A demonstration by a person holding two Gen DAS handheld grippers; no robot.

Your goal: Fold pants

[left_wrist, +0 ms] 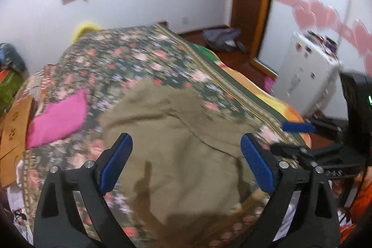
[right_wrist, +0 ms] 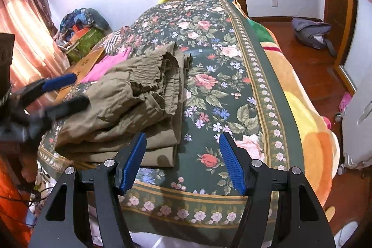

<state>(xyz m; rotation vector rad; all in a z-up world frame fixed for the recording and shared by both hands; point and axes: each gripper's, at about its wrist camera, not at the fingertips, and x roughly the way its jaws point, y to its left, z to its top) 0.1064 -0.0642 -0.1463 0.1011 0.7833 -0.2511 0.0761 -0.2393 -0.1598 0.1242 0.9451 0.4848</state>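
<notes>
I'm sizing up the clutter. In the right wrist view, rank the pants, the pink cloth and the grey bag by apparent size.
1. Pants, clearly largest, though nearest the camera.
2-3. Pink cloth and grey bag: look alike; unranked, the cloth being partly hidden.

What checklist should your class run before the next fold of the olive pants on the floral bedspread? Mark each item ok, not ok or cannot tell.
1. Left tongs open, holding nothing: ok.
2. Right tongs open, holding nothing: ok.
3. Olive pants lie flat and smooth: not ok, bunched in layers.
4. Pants rest fully on floral bedspread: ok.
5. Pink cloth clear of pants: cannot tell.
</notes>
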